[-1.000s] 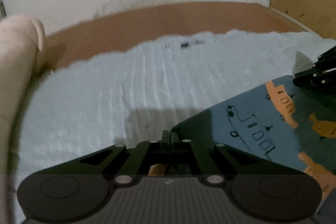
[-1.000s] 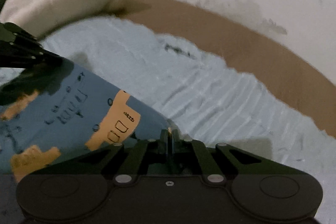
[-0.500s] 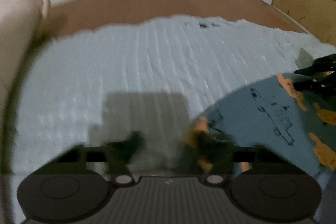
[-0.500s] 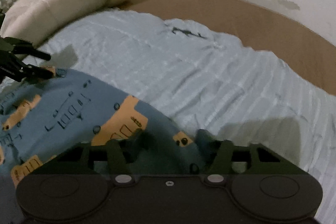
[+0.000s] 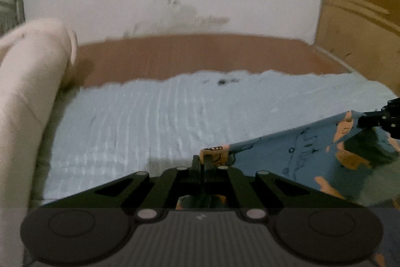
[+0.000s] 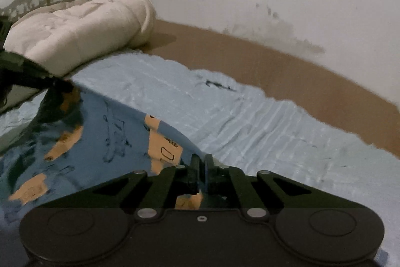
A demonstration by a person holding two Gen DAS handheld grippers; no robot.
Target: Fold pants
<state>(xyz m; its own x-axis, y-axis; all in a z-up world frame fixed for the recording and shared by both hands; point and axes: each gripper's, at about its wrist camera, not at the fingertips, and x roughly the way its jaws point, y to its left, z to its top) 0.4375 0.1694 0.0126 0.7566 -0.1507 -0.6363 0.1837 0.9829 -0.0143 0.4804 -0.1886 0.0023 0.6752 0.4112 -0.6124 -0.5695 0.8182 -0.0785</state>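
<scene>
Having just opened and closed again within the last second, left gripper (image 5: 201,162) and right gripper (image 6: 202,164) both clamped tight on the near edge of the pants (image 5: 300,162), fabric pinched between the jaws. Half a second earlier, jaws apart and cloth lying slack on the blue sheet (image 5: 150,121); now lifted and stretched between both grips. Regrasped, probably ready for carrying over into a fold.

Dim, soft-focus fisheye views with curved edges; light source perhaps overhead.
</scene>
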